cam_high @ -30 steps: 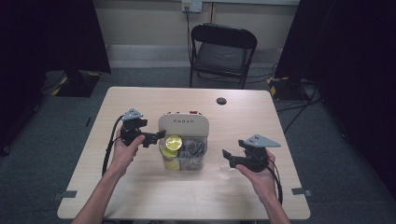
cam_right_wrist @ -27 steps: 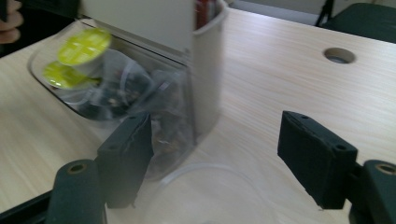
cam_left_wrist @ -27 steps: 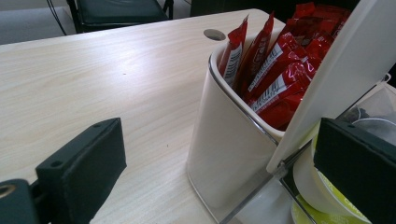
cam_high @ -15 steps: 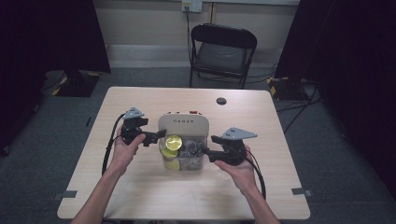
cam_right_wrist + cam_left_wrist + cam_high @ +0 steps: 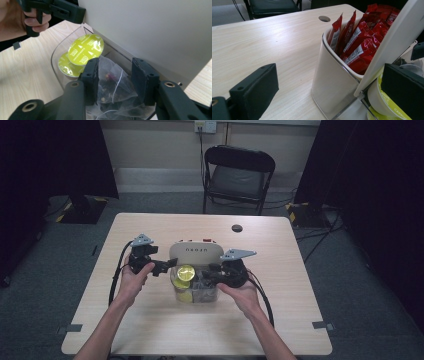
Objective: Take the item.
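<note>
right gripper [image 5: 113, 82] low in the clear bin [image 5: 56, 53], jaws set apart on either side of a tea bag [image 5: 112, 82], not visibly squeezing it; just beyond, two green pods [image 5: 86, 50] against the bin's wall; left gripper [image 5: 167, 265] at the organiser's [image 5: 196, 252] left side, jaws spread wide, holding nothing; red sachets [image 5: 359, 45] upright in the white rear compartment; farther off, a table hole [image 5: 236, 228], then a chair [image 5: 239, 175].
</note>
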`<state>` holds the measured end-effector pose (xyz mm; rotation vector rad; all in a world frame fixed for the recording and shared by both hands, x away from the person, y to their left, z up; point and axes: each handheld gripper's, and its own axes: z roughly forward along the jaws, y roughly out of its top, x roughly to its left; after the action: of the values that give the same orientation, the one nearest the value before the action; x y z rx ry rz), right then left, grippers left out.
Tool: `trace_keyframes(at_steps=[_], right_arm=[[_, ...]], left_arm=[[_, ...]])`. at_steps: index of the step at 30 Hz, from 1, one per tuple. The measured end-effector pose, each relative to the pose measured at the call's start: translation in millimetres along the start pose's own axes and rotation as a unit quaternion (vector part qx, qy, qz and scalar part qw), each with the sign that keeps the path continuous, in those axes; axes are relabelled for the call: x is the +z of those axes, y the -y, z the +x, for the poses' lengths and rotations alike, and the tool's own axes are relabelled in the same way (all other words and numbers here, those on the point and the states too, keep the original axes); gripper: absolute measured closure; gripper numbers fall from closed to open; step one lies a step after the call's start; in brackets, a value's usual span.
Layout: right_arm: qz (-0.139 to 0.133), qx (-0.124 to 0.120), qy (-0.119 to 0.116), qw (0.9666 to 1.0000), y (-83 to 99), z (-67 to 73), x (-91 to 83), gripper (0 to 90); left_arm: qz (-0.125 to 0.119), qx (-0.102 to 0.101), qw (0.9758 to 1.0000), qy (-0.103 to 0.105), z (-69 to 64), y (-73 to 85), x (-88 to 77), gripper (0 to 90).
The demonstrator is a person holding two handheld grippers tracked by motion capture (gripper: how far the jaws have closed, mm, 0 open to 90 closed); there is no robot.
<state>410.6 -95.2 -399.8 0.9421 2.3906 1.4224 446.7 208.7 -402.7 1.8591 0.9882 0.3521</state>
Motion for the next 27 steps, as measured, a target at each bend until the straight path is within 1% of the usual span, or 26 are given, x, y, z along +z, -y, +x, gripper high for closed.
trace_keyframes(at_steps=[2, 4, 6, 8, 10, 11, 13, 14, 16, 18, 22, 24, 27], right_arm=[[0.005, 0.0, -0.005, 1.0, 0.5, -0.5, 2.1, 59.5], [0.011, 0.002, -0.004, 0.9999, 1.2, -1.5, 4.7, 59.2], [0.006, 0.001, -0.005, 1.0, 0.4, -1.8, 4.5, 60.7], [0.009, 0.001, -0.004, 1.0, 0.2, -2.1, 4.4, 62.8], [0.016, 0.001, -0.004, 0.9999, 0.6, -2.2, 4.7, 64.1], [0.023, -0.001, -0.005, 0.9997, 1.0, -2.2, 5.2, 65.2], [0.03, 0.001, -0.002, 0.9996, 0.9, -2.0, 5.9, 66.4], [0.032, 0.001, -0.002, 0.9995, 0.5, -2.4, 6.3, 68.5], [0.037, -0.001, -0.002, 0.9993, 0.0, -2.7, 7.3, 72.0], [0.039, 0.002, -0.005, 0.9992, -0.6, -2.5, 7.6, 78.3], [0.041, -0.001, -0.006, 0.9991, -2.0, -1.8, 6.9, 88.0], [0.04, -0.001, -0.006, 0.9992, -2.2, -2.2, 6.3, 90.0], [0.032, 0.0, -0.01, 0.9994, -2.6, -2.6, 4.3, 90.0]], left_arm=[[0.002, 0.002, 1.0, 0.002, 0.7, -0.5, 0.1, 0.7], [-0.001, -0.003, 1.0, 0.004, 0.6, -0.1, 0.7, 0.4], [-0.002, -0.002, 1.0, 0.003, 0.1, 0.0, 0.7, 0.4], [-0.001, 0.004, 1.0, -0.002, -0.6, -0.5, 0.5, 0.5], [0.003, 0.006, 1.0, -0.004, -0.6, -1.0, 0.1, 0.5], [0.0, 0.004, 1.0, 0.0, -0.3, -0.8, 0.4, 0.5], [-0.001, 0.004, 1.0, -0.001, -1.0, -1.0, 0.5, 0.7], [0.0, 0.007, 1.0, -0.002, -1.0, -1.1, 0.2, 0.8], [-0.002, 0.004, 1.0, -0.002, -1.4, -0.9, 0.1, 1.1], [-0.002, 0.002, 1.0, 0.0, -1.3, -0.9, 0.0, 1.4], [0.0, 0.002, 1.0, -0.002, -1.4, -0.9, -0.2, 1.4], [-0.003, 0.001, 1.0, 0.001, -1.2, -0.6, 0.1, 1.4], [-0.003, 0.001, 1.0, 0.0, -1.1, -0.5, -0.3, 1.5]])
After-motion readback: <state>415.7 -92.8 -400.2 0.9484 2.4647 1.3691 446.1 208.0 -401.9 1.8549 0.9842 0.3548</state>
